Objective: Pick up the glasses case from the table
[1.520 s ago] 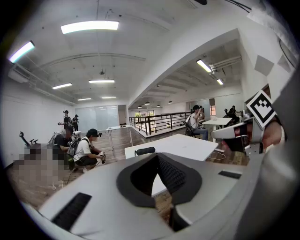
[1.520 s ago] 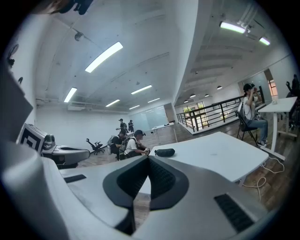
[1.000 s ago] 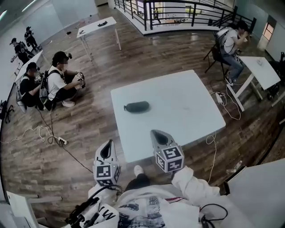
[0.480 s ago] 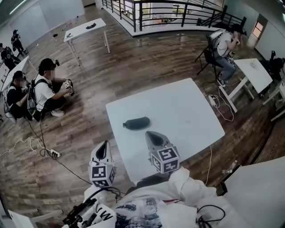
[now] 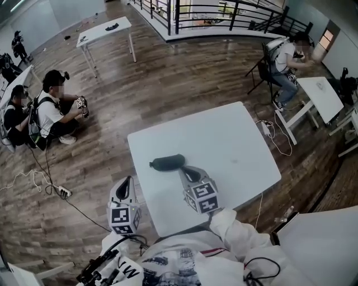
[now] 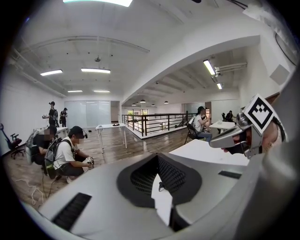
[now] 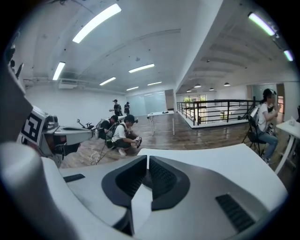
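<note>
The glasses case [image 5: 168, 162], a dark oblong pouch, lies on the white table [image 5: 229, 145] near its left front part. My right gripper [image 5: 188, 171] hovers over the table just right of and behind the case, tips close to its right end. Its jaws are just beginning to open from shut, with nothing between them [image 7: 147, 161]. My left gripper [image 5: 125, 183] hangs off the table's left front corner, above the floor, jaws shut and empty [image 6: 158, 158]. Neither gripper view shows the case.
Wooden floor surrounds the table. Two people [image 5: 50, 106] sit on the floor at the left beside cables and a power strip [image 5: 61, 191]. A seated person [image 5: 288, 58] is at a second table [image 5: 320, 92] on the right. A railing [image 5: 224, 17] runs along the back.
Both grippers have moved forward. The right one has gone from the table's front edge to right beside the case; the left one has come up to the table's corner.
</note>
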`<state>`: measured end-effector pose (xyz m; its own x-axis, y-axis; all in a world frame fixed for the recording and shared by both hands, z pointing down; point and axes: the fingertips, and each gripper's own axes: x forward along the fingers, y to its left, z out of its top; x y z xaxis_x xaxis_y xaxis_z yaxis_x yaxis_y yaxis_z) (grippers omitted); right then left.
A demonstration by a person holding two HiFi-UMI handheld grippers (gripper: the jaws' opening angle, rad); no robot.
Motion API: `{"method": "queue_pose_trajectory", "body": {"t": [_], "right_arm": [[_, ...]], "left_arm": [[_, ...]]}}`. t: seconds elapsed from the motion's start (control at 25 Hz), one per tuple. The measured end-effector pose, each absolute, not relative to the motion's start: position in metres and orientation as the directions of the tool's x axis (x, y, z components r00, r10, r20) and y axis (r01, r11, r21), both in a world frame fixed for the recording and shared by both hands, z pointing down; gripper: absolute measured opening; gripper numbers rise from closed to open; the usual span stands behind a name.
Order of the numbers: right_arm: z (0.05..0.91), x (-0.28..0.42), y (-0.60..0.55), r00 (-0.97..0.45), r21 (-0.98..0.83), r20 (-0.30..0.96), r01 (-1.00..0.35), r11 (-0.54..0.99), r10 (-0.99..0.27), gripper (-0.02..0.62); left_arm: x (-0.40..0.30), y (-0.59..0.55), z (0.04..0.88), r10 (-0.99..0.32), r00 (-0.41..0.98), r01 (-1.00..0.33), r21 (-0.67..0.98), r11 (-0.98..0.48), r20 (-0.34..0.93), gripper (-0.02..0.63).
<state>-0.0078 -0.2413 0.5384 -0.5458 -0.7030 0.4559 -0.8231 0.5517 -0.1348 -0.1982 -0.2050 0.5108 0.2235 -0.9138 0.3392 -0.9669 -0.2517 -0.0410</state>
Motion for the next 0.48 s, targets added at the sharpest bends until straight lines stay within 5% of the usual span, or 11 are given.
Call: {"method": "queue_pose_trajectory", "body": {"t": [0.16, 0.36, 0.48], "right_arm": [[0.565, -0.025, -0.262, -0.622, -0.099, 0.564, -0.703, 0.704, -0.543, 0.213], [0.618, -0.055, -0.282, -0.576, 0.052, 0.746, -0.451, 0.891, -0.335, 0.333], [0.661, -0.068, -0.291, -0.469, 0.126, 0.846, -0.285, 0.950, -0.253, 0.339]], "left_arm": [[-0.208, -0.210, 0.513, -0.922, 0.183, -0.979, -0.027, -0.204, 0.341, 0.002], [-0.222, -0.204, 0.520, -0.925, 0.133, -0.988, -0.023, -0.151, 0.357, 0.002], [-0.233, -0.199, 0.522, -0.925, 0.109, -0.991, -0.029, -0.129, 0.365, 0.002]]}}
